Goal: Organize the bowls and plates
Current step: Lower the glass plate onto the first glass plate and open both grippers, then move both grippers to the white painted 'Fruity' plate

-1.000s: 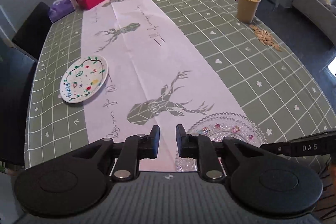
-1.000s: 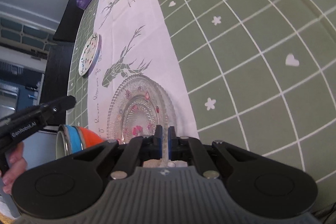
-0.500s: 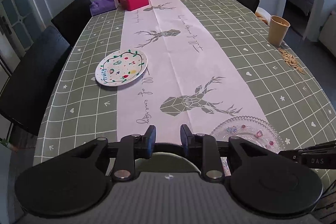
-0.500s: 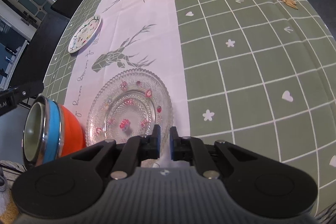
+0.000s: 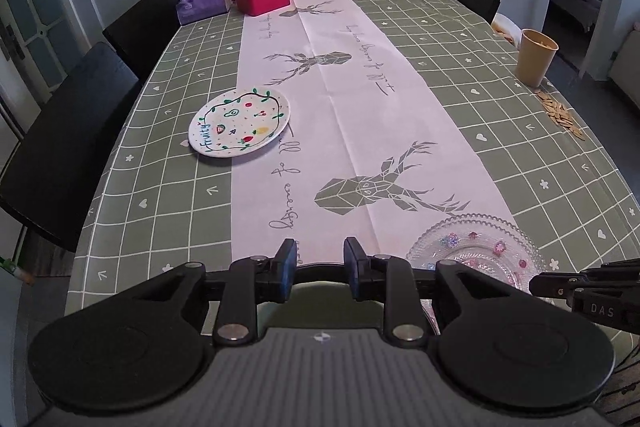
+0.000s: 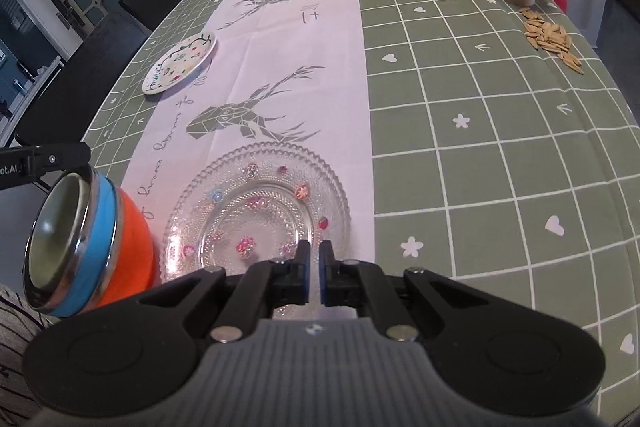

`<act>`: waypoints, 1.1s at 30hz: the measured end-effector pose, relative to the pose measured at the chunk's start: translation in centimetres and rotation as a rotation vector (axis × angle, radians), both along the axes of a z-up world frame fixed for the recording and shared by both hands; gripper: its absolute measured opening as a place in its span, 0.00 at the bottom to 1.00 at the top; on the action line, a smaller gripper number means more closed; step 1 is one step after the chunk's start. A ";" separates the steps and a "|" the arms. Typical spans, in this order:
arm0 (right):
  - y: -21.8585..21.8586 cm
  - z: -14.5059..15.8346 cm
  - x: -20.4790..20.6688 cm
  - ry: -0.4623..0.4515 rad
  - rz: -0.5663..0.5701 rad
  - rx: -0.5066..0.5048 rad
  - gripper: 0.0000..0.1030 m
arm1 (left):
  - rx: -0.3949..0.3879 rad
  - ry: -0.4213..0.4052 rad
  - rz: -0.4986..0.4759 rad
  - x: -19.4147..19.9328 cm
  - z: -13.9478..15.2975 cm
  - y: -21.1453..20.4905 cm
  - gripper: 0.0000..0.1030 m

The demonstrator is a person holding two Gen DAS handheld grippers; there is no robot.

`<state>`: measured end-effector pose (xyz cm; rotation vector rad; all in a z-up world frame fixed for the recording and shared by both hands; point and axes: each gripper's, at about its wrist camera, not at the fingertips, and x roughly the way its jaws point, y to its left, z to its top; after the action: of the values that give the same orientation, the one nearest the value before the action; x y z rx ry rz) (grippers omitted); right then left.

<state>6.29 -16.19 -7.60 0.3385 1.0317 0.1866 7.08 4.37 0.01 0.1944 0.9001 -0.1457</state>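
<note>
Gripping the rim of a tilted orange-blue bowl (image 6: 92,243), left tongs (image 5: 320,269) sit at desk's (image 5: 520,163) near edge; glass plate (image 6: 260,211) lies just beside it. Right tongs (image 6: 314,277) clenched, empty, over plate's near rim; painted plate (image 5: 239,123) twd left edge.

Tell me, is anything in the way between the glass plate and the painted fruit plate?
Nothing visible is. Between the glass plate and the painted fruit plate lies only flat white table runner with its printed deer. The orange and blue bowl sits off to the side.

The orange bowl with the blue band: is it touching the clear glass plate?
Cannot tell: in the right wrist view the orange bowl overlaps the glass plate's left rim, hiding any contact.
</note>
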 end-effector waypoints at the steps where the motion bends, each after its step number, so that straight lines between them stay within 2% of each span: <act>1: -0.4 -0.1 0.0 0.006 -0.019 0.034 0.02 | 0.002 0.000 0.003 0.0 0.0 0.0 0.30; 5: -1.6 0.7 -0.2 -0.045 -0.091 0.034 0.02 | 0.002 0.000 0.007 0.1 0.0 0.1 0.30; 9: -2.5 0.3 0.3 -0.032 -0.127 0.064 0.02 | 0.025 -0.049 0.025 0.0 0.5 0.1 0.31; 14: -1.9 -0.6 0.6 -0.002 -0.111 0.045 0.02 | 0.021 -0.060 0.026 -0.1 0.8 0.4 0.31; 25: -1.3 -0.6 0.4 -0.024 -0.096 0.005 0.02 | 0.001 -0.049 0.036 0.0 0.9 1.2 0.34; 26: -1.3 -0.3 0.3 -0.034 -0.096 0.004 0.06 | -0.006 -0.053 0.037 0.0 1.0 1.4 0.35; 30: -1.2 1.1 -0.1 -0.098 -0.101 -0.029 0.09 | -0.035 -0.086 0.049 -0.1 1.7 2.1 0.49; 33: -0.8 2.2 0.1 -0.131 -0.085 -0.042 0.31 | -0.047 -0.108 0.068 0.2 2.1 2.7 0.51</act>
<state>6.35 -17.03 -5.41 0.3270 0.8885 0.1088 7.23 7.02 2.15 0.1265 0.7945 -0.0922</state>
